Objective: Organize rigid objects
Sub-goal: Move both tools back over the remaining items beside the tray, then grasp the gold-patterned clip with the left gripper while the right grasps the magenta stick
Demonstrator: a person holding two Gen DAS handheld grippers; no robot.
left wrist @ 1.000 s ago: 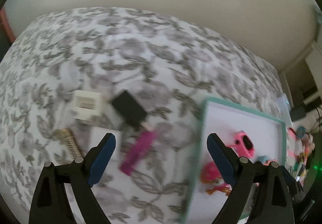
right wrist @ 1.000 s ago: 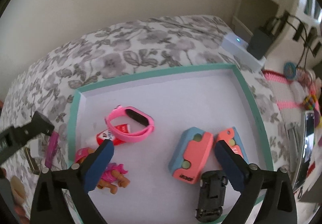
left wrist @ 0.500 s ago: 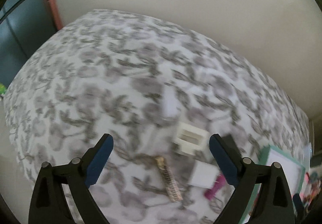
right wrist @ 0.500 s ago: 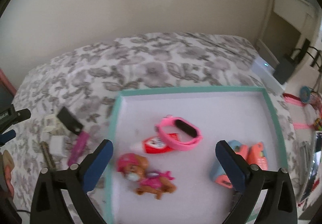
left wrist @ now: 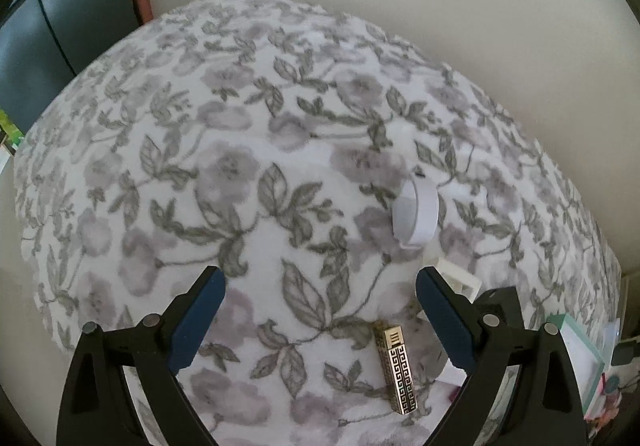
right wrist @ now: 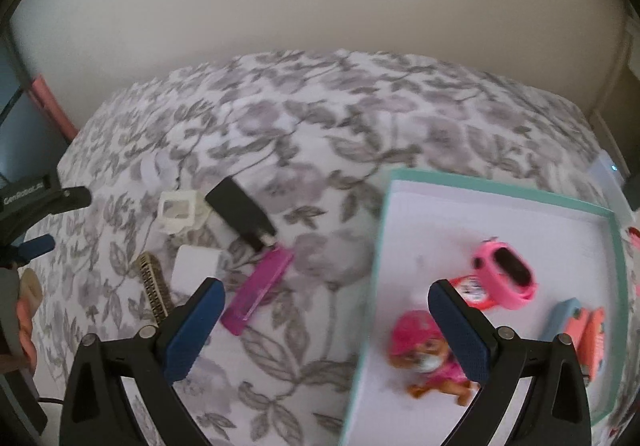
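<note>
Since half a second ago my left view has swung further left over the bed (left wrist: 248,149), so the tray (left wrist: 576,346) now sits at the far right edge, and my right view has also shifted left, pushing its tray (right wrist: 500,197) to the right half.

On the left wrist view, my left gripper (left wrist: 320,306) stands wide and holds nothing. A white band (left wrist: 416,213) lies on the floral cover ahead of the right finger. A gold patterned bar (left wrist: 396,370) lies between the fingers, near the right one. A white box (left wrist: 464,280) peeks out behind that finger.

On the right wrist view, my right gripper (right wrist: 328,322) is also wide and empty, hanging over the tray's left rim. Loose on the bed lie a black block (right wrist: 240,211), a magenta stick (right wrist: 258,288), the white box (right wrist: 178,209), a white square (right wrist: 194,266) and the gold bar (right wrist: 154,286). Inside the tray are a pink watch (right wrist: 506,278), a red tube (right wrist: 470,290), a toy pup (right wrist: 428,362) and orange-blue pieces (right wrist: 580,330). The left gripper (right wrist: 32,226) shows at the left edge.
</note>
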